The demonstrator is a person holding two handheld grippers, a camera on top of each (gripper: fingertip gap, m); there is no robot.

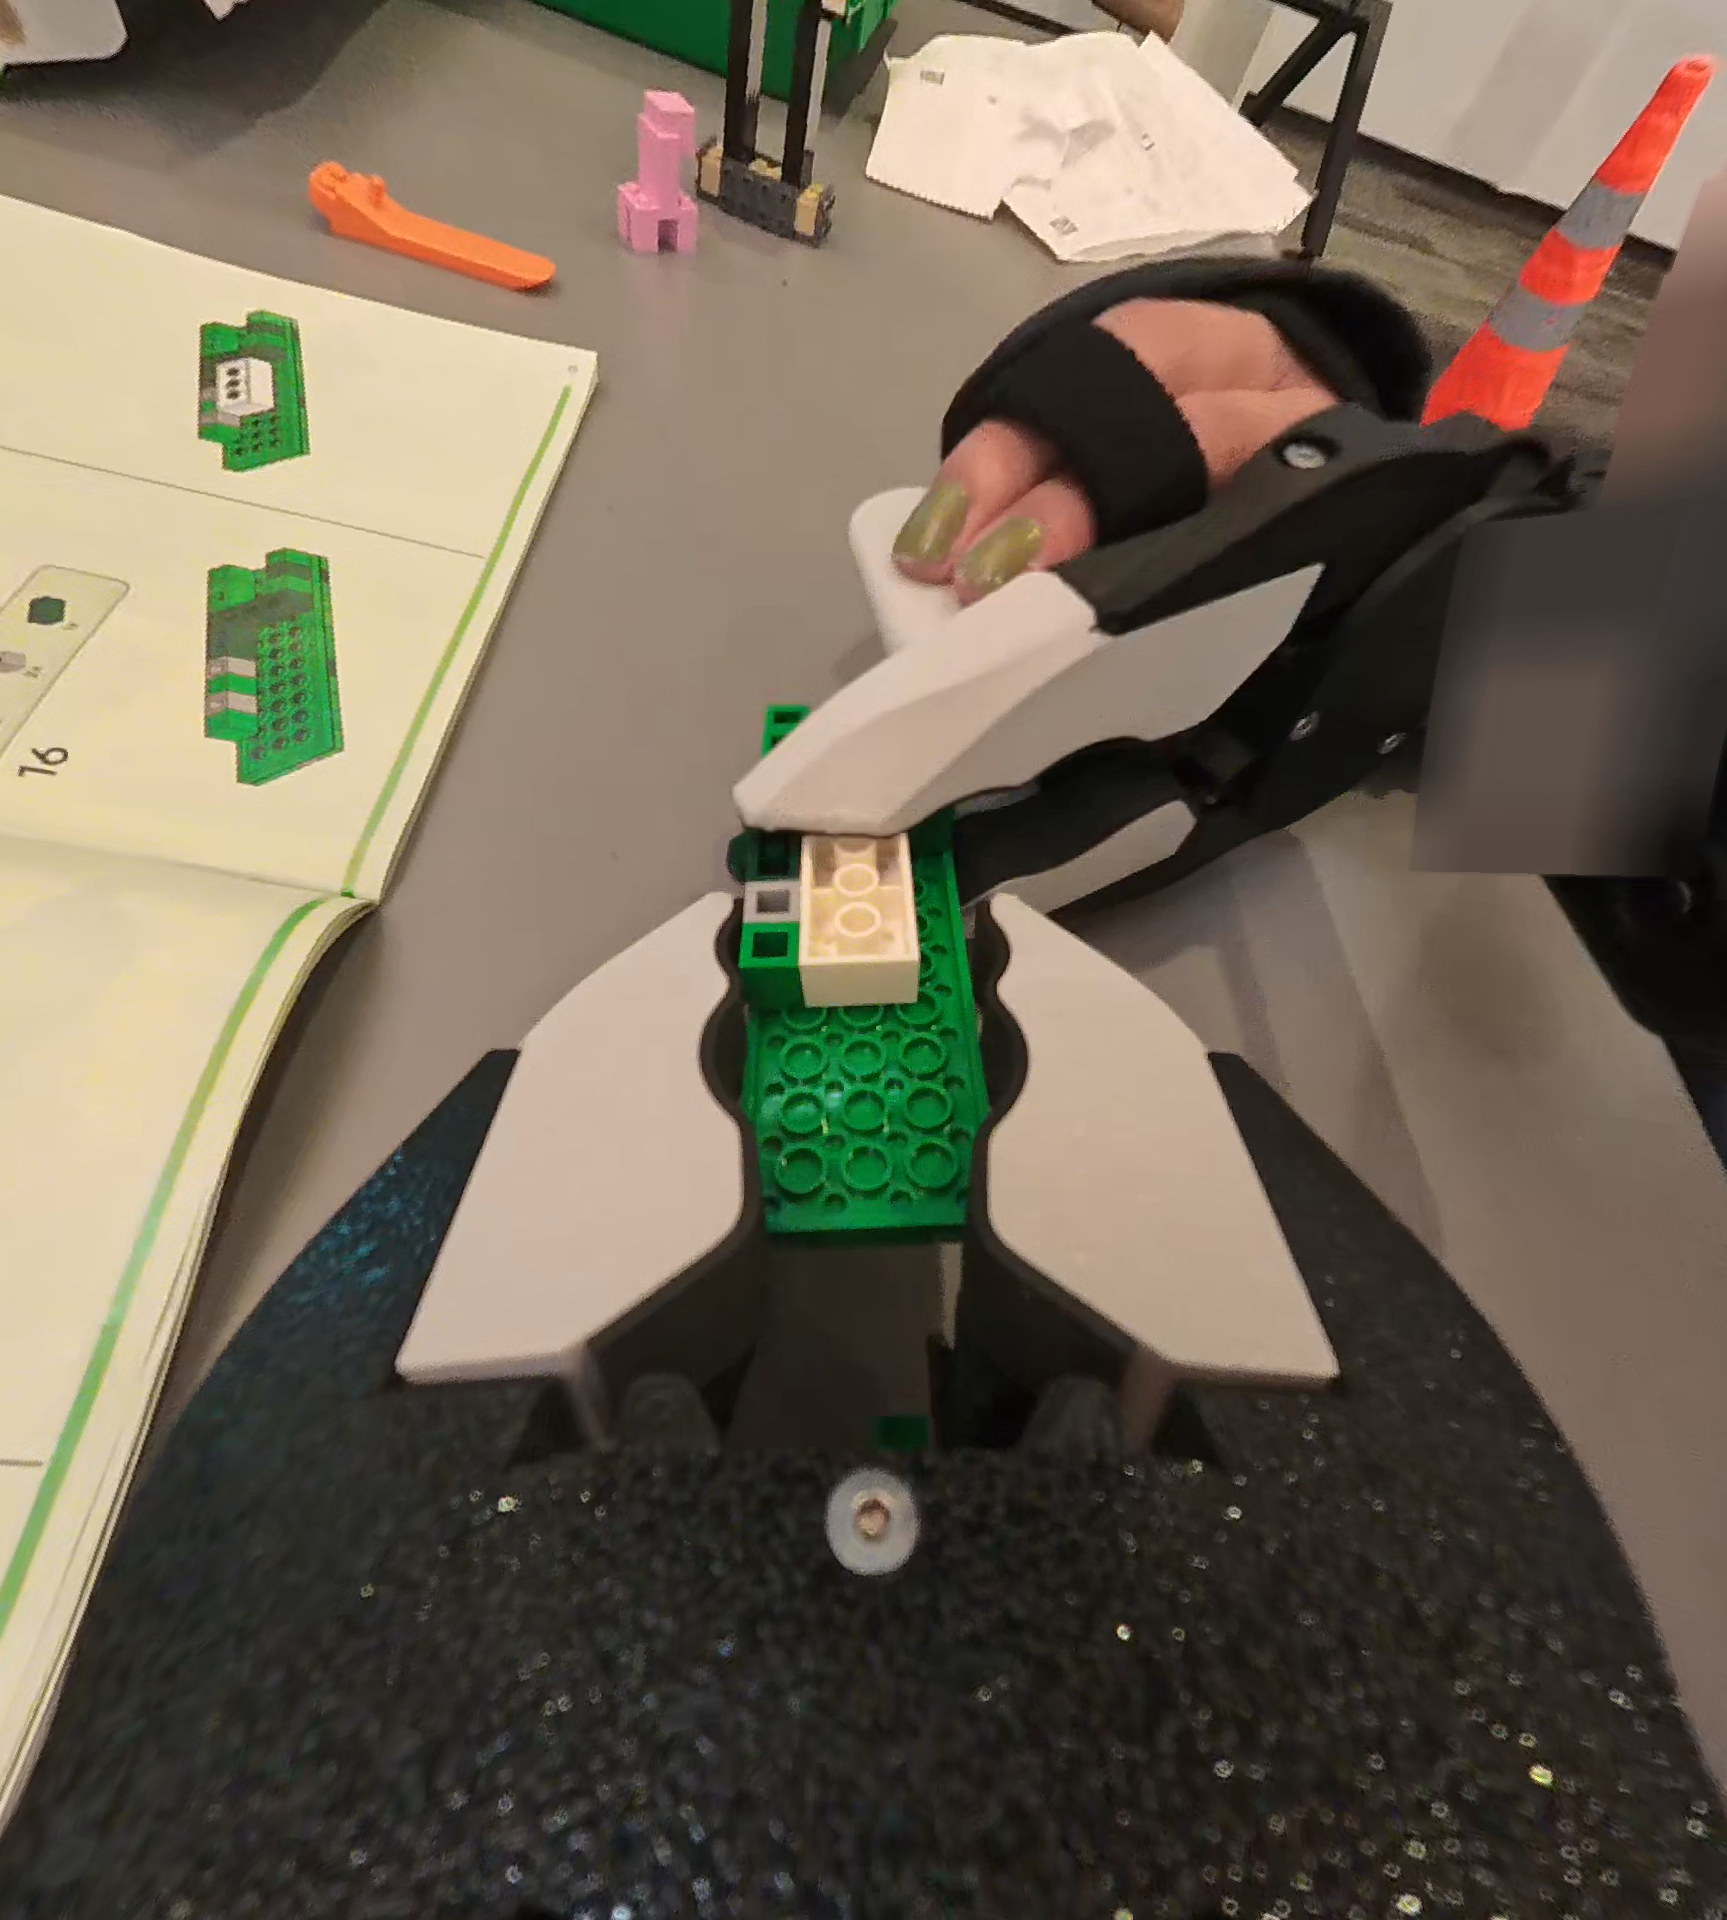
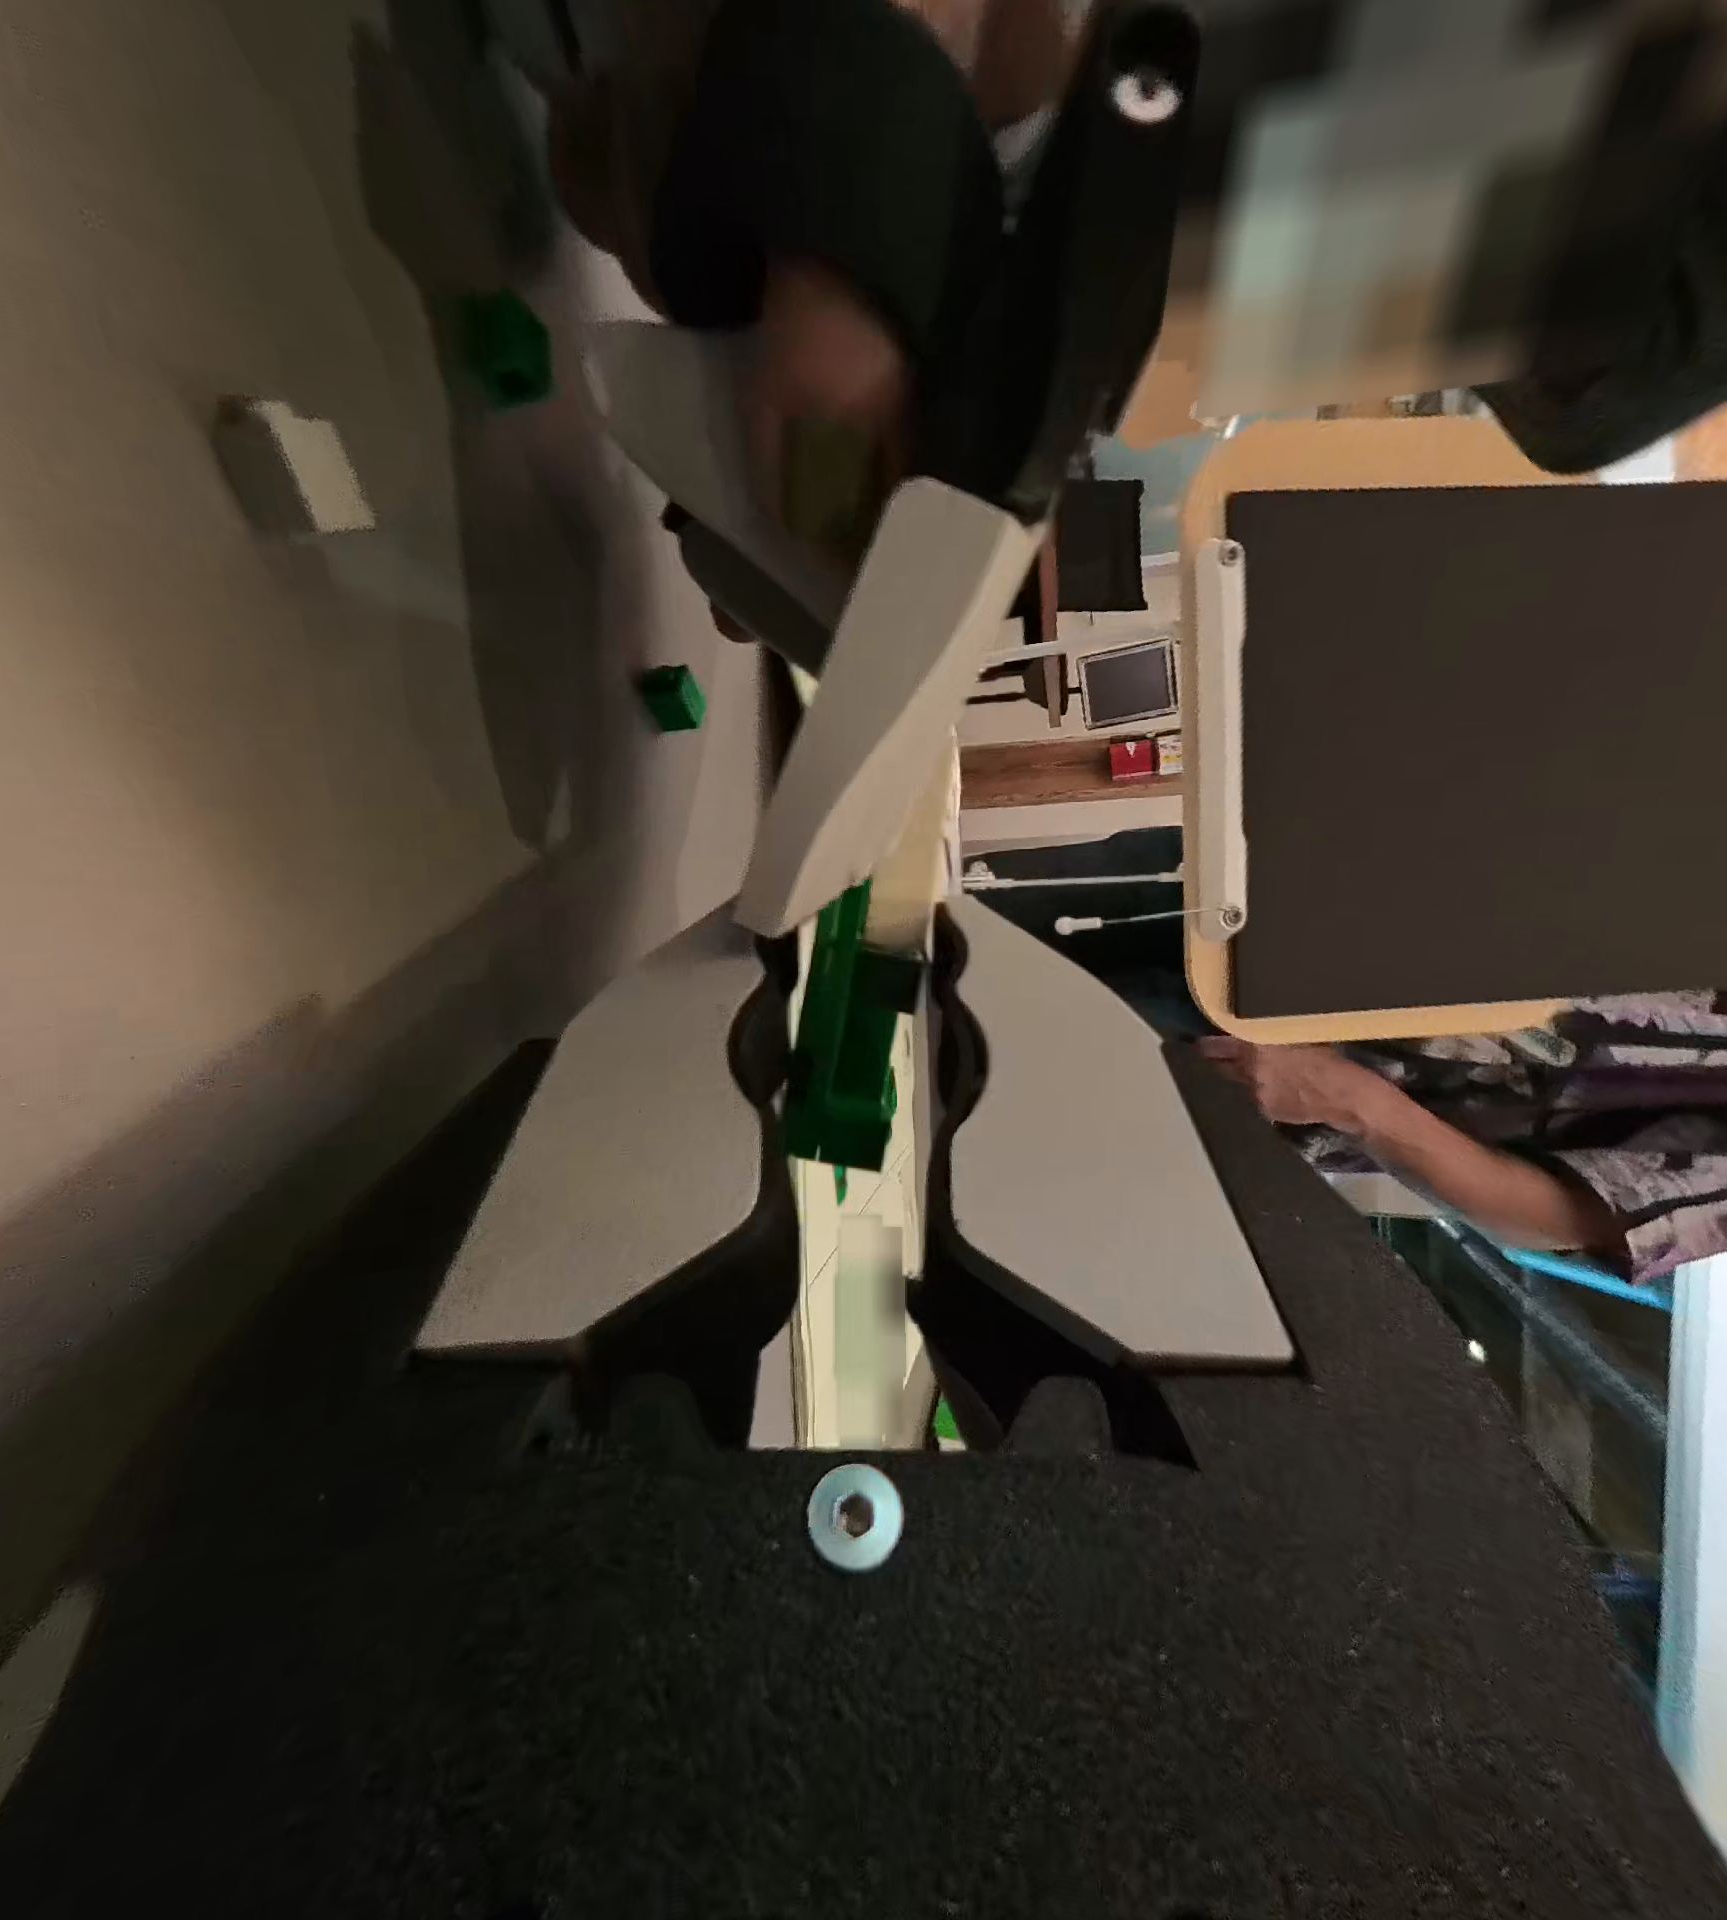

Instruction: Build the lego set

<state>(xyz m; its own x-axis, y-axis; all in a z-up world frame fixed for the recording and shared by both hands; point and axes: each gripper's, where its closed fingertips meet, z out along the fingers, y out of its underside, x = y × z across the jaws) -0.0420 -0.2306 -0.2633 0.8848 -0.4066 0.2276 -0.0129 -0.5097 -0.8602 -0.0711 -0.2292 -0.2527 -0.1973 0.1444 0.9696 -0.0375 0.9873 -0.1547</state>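
A green Lego assembly (image 1: 869, 1122), studless side up, is clamped between the fingers of my left gripper (image 1: 859, 920). A white two-by-four brick (image 1: 864, 956) sits on its far end, beside small grey and green bricks (image 1: 771, 904). My right gripper (image 1: 869, 831) comes in from the right. Its upper finger (image 1: 890, 727) lies on the white brick's far end and its lower finger passes under the assembly. In the right wrist view the assembly (image 2: 843, 1049) shows edge-on between my right gripper's (image 2: 859, 940) fingers, with a left gripper finger (image 2: 869, 707) above it.
An open instruction booklet (image 1: 163, 623) lies at the left. An orange brick separator (image 1: 423, 234), a pink figure (image 1: 661, 177), a dark small build (image 1: 765, 192) and white bags (image 1: 1077, 135) lie farther back. Loose green bricks (image 2: 504, 348) and a white brick (image 2: 293, 473) lie on the table. A traffic cone (image 1: 1586, 239) stands behind. My left gripper's tips are some 6 cm from the white brick (image 2: 293, 473).
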